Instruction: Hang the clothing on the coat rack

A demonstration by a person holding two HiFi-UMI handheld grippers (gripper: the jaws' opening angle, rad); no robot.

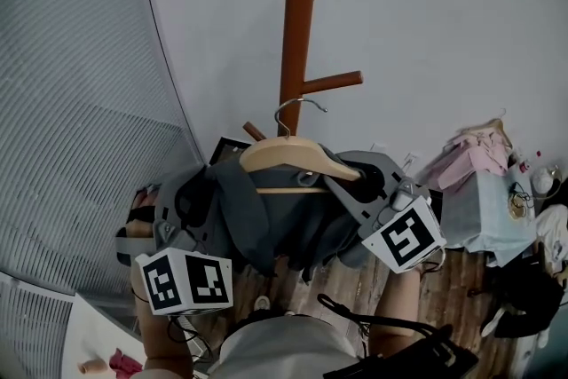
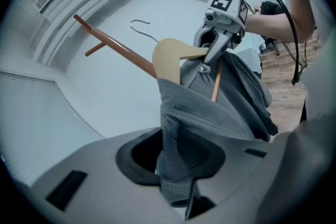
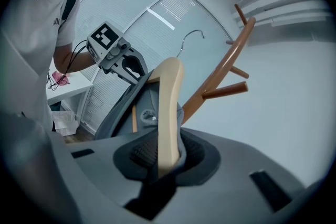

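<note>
Right tongs (image 3: 165,157) clenched on shoulder of pale wooden hanger (image 1: 288,155), left tongs (image 2: 176,176) pinching dark grey textured garment (image 1: 266,226) draped over it to stop cloth slipping; held just before brown wooden coat rack (image 1: 297,22), wire hook (image 1: 297,106) not yet on a peg (image 1: 333,82)

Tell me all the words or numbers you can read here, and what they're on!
No words or numbers can be read anywhere.
Marker cubes: only black-and-white square patterns, no letters.
Dark print on the person's white shirt: too blurred to read.
Small items at the far right: too small to read.
</note>
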